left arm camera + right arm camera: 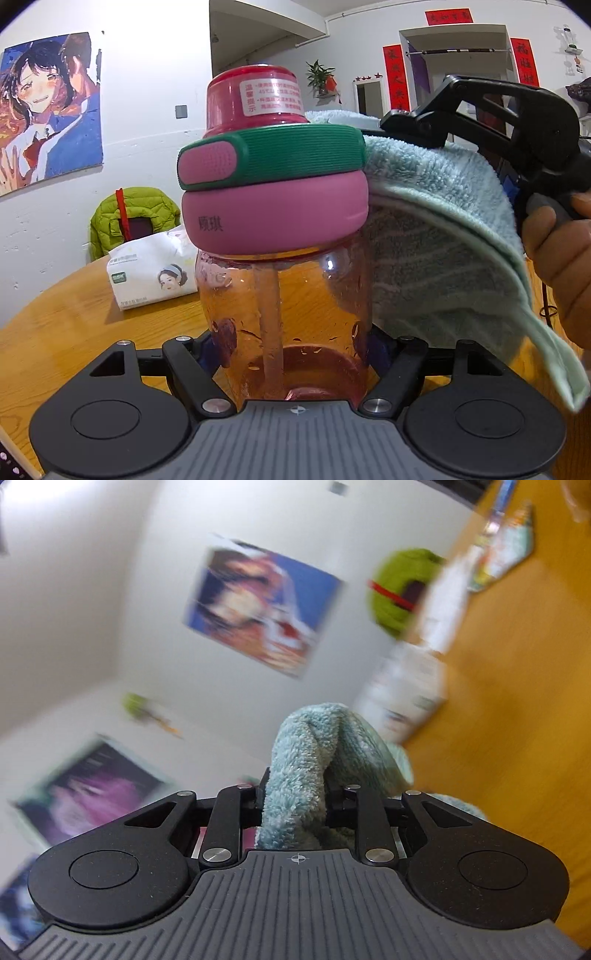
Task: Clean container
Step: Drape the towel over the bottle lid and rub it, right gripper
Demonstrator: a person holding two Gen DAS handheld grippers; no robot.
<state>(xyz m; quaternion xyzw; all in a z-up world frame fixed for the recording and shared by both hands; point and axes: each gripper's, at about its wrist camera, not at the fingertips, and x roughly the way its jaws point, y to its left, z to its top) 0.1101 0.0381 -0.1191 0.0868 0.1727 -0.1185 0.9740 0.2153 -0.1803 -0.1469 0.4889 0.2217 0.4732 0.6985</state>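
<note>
While clamped low between left fingers (291, 354) above the tabletop (74, 332), pink water bottle (284, 295) could twist loose under sideways rubbing from teal towel (443, 240) pinched in right fingers (295, 794).

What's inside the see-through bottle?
Inside the bottle a pink straw runs down from the lid toward the bottom. It looks otherwise empty, with some droplets. The towel covers its right side, so that part stays hidden.
</note>
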